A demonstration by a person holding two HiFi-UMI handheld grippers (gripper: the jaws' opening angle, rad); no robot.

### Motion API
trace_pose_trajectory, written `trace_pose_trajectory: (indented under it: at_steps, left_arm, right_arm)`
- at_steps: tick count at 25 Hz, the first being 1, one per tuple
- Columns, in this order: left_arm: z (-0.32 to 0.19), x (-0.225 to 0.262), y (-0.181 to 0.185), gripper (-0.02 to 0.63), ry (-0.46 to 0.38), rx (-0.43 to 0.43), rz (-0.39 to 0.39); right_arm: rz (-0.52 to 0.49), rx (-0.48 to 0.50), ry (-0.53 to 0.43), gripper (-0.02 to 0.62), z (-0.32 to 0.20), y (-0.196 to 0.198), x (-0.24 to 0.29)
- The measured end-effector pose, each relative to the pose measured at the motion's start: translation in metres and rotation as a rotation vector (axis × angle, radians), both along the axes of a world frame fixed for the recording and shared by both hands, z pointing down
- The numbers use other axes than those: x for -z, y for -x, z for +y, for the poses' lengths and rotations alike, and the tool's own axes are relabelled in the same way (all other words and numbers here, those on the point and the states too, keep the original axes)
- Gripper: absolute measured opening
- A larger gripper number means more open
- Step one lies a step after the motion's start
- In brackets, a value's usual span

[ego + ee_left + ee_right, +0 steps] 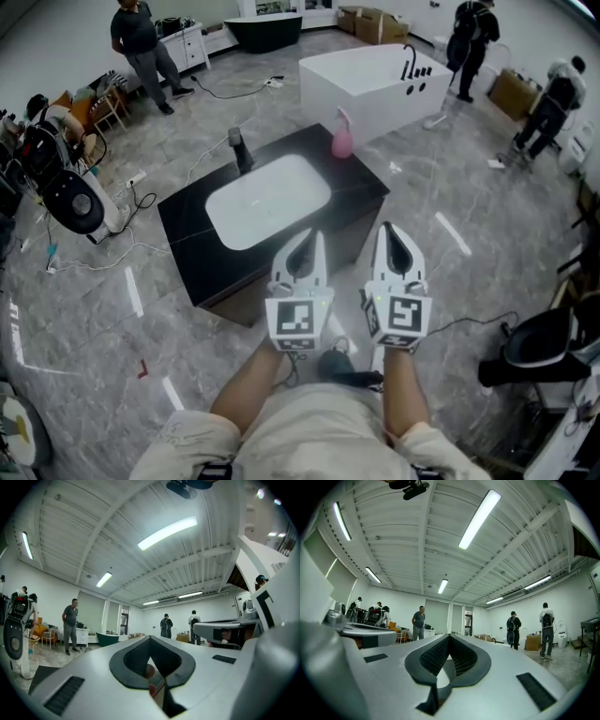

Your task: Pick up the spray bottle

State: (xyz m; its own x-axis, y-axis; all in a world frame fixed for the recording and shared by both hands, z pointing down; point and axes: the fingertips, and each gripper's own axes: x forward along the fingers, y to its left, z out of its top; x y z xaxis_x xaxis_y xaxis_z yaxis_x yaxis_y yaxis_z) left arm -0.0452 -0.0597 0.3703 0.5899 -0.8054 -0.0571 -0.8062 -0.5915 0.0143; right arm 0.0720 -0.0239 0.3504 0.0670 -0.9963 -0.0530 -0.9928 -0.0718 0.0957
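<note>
The pink spray bottle [342, 137] stands upright on the far right corner of a black counter [187, 246] in the head view. My left gripper [316, 236] and right gripper [387, 229] are side by side at the counter's near right edge, pointing level toward the bottle and well short of it. Both are shut with nothing held. In the left gripper view the left gripper [150, 638] has its dark pads meeting at the tip, with a small pinkish patch showing through the slot below. The right gripper [449, 635] looks the same in its own view, pads closed and empty.
A white sink basin [267, 199] fills the counter's middle, with a dark faucet [240, 148] behind it. A white bathtub [375, 82] sits beyond the bottle. Several people stand at the room's far side. Cables and equipment [73, 199] lie left; a black chair [539, 349] stands right.
</note>
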Motion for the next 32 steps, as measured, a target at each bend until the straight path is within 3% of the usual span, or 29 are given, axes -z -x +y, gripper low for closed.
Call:
trace_pose_trajectory:
  at_steps: [17, 32]
  left_arm:
    - [-0.106, 0.004, -0.122, 0.002, -0.005, 0.077, -0.034]
    - [-0.194, -0.012, -0.156, 0.002, 0.005, 0.084, -0.032]
  right_arm:
    - [-0.041, 0.062, -0.004, 0.003, -0.110, -0.129, -0.004]
    - [-0.041, 0.077, 0.041, 0.003, -0.202, -0.154, -0.022]
